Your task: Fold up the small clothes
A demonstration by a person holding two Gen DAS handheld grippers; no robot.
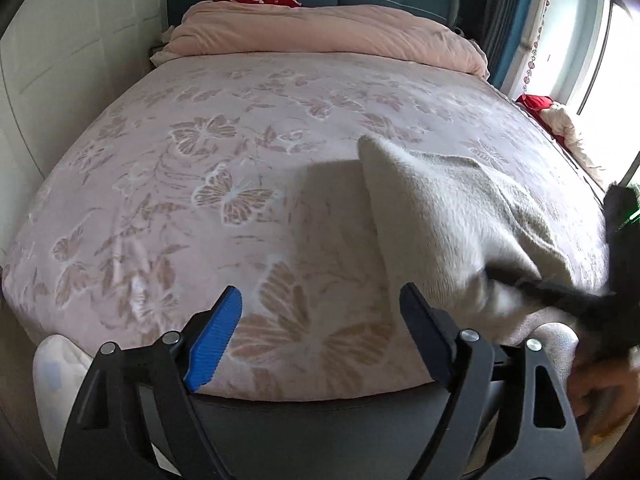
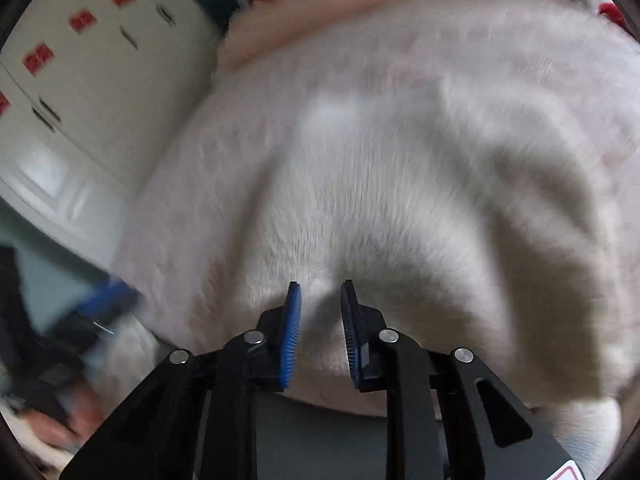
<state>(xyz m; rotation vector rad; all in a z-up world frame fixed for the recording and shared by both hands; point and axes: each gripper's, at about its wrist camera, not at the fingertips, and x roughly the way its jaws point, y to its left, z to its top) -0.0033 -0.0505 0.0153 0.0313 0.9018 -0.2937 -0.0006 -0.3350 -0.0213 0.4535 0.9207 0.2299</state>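
A: Where is the garment now?

B: The white fuzzy garment [image 1: 440, 216] sits right of centre in the left wrist view, lifted into a tent over the butterfly bedspread [image 1: 224, 184]; one corner peaks near the middle of the frame, and the lower part trails to the lower right, where the right gripper [image 1: 560, 296] shows only as a dark blur against it.

A: And the grippers?

B: The left gripper [image 1: 320, 320] at the bottom of its frame is released, fingers spread wide with only bedspread between them; the right gripper [image 2: 320, 312], low in the centre of its own view, has its blue pads [image 2: 291, 332] drawn close on a pinch of the white fabric, so I judge it is grasping the garment, though that view is badly blurred.

A: How should this step go?

B: As I read it, the cloth is being carried out to lie flat; it is soft and limp, so it will sag and bunch; better to lower it slowly, letting the far corner touch down first, then bring the free left gripper to the loose edge to pull out wrinkles before any fold; keep it well short of the pink duvet [image 1: 320, 32] at the top of the frame.
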